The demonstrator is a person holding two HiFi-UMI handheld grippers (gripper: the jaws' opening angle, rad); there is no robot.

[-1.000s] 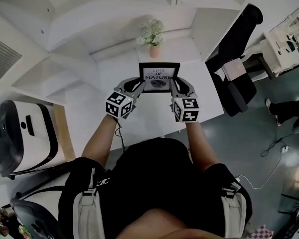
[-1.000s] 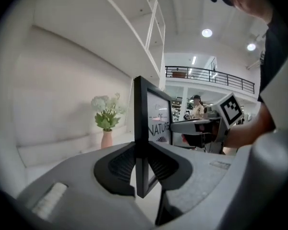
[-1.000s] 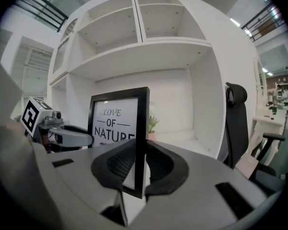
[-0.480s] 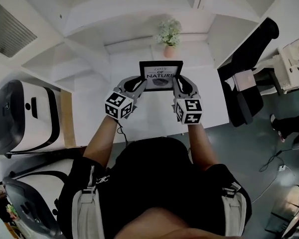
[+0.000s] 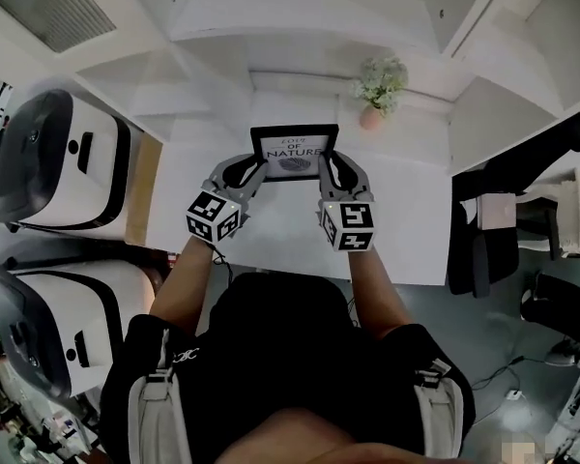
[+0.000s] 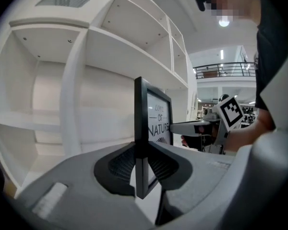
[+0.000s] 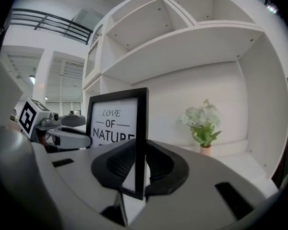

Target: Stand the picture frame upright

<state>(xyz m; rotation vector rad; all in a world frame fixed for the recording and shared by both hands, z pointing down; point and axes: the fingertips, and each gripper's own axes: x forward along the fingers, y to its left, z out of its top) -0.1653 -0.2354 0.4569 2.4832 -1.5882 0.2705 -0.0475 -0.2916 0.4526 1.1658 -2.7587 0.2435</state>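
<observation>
Frame [image 5: 294,151] is clamped by its side edges in left claw [image 5: 255,166] and right claw [image 5: 330,165]. Lower both evenly, base flat.

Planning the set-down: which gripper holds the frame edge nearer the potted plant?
The right gripper: it clamps the picture frame's right edge, on the potted plant's side; the left gripper clamps the opposite edge.
</observation>
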